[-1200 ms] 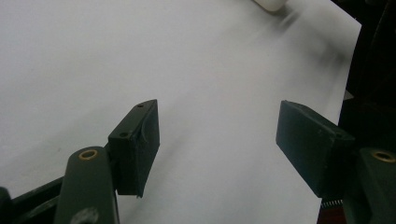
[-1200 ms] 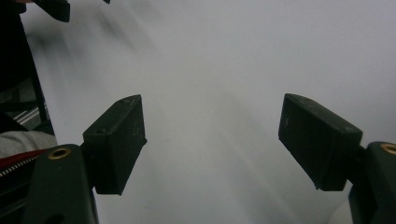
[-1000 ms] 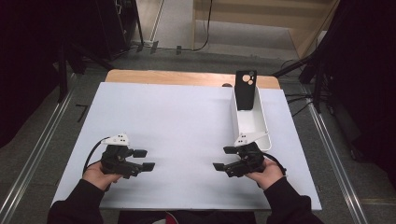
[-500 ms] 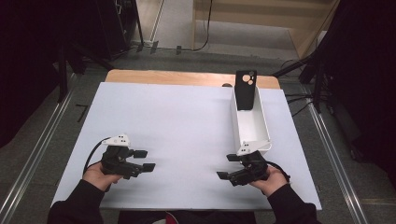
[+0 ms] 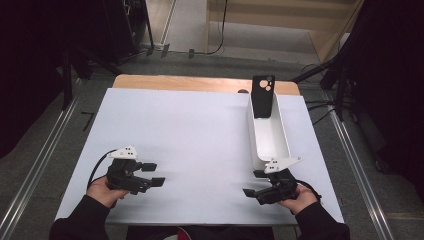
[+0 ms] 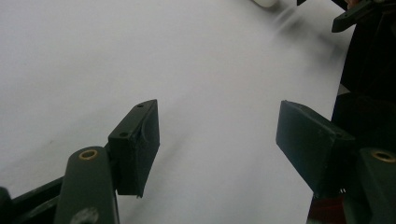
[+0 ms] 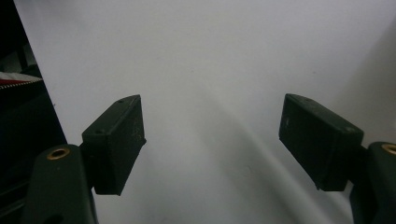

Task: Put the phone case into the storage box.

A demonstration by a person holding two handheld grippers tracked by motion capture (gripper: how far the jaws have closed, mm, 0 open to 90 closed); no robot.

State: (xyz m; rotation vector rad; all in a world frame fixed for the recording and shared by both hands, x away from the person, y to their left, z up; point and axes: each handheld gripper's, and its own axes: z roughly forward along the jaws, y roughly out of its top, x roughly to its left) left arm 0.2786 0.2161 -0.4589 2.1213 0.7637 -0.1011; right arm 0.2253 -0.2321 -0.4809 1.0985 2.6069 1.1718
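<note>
On the white table (image 5: 190, 130), a long white tray (image 5: 277, 142) lies at the right. A black phone case (image 5: 263, 96) with round camera cut-outs leans upright at its far end. My right gripper (image 5: 253, 183) rests just in front of the tray's near end, jaws pointing left, open and empty (image 7: 210, 135). My left gripper (image 5: 152, 174) sits low at the near left, jaws pointing right, open over bare table (image 6: 219, 140). In the left gripper view the right gripper's jaw tip (image 6: 352, 14) shows at the top right.
A strip of wooden tabletop (image 5: 200, 84) shows beyond the white sheet. Metal rails (image 5: 45, 160) run along both sides of the table. Dark stands and cables (image 5: 345, 95) crowd the floor at the far right.
My right gripper has drawn back from the tray's near end toward the table's front edge. The left gripper has stayed where it was.
</note>
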